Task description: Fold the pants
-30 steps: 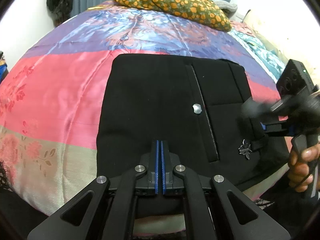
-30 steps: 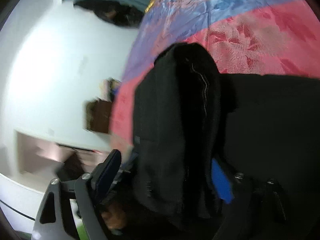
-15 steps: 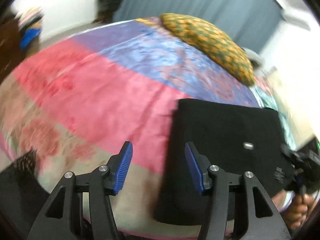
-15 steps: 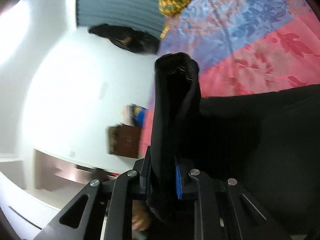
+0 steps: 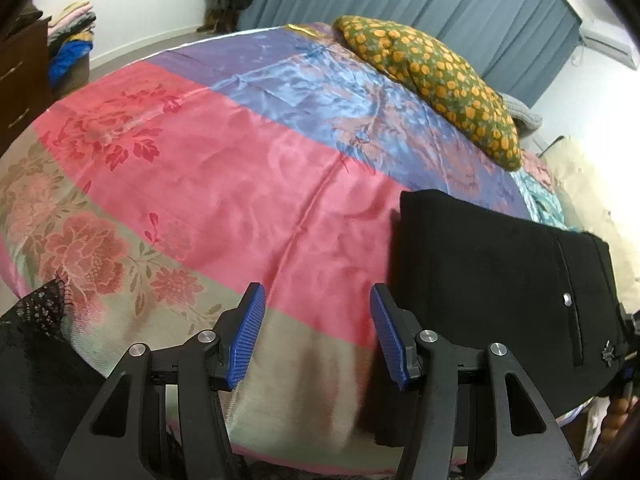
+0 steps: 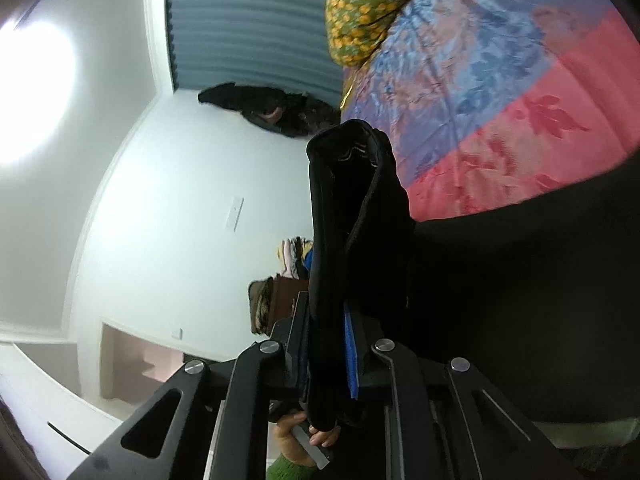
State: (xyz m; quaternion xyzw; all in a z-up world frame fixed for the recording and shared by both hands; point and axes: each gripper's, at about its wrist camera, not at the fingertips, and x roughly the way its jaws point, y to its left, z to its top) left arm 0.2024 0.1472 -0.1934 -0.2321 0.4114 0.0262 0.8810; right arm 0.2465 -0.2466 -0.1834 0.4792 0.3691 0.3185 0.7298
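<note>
The black pants (image 5: 500,272) lie folded into a rectangle on the bed's right side, with a silver button (image 5: 567,299) on the pocket. My left gripper (image 5: 318,336) is open and empty, just left of the pants' near left edge. My right gripper (image 6: 332,344) is shut on a thick bunched edge of the pants (image 6: 356,220), which stands up between its blue pads; the rest of the black cloth (image 6: 520,320) fills the right of that view.
The bed has a satin cover (image 5: 224,184) in pink, blue and beige bands. A green pillow with orange spots (image 5: 432,84) lies at the head. A dark dresser with stacked clothes (image 5: 68,44) stands far left. Black lace cloth (image 5: 36,320) hangs at the near left.
My left gripper let go of the pants, opened, and swung left off the fold. My right gripper closed on the pants' edge and keeps hold of it.
</note>
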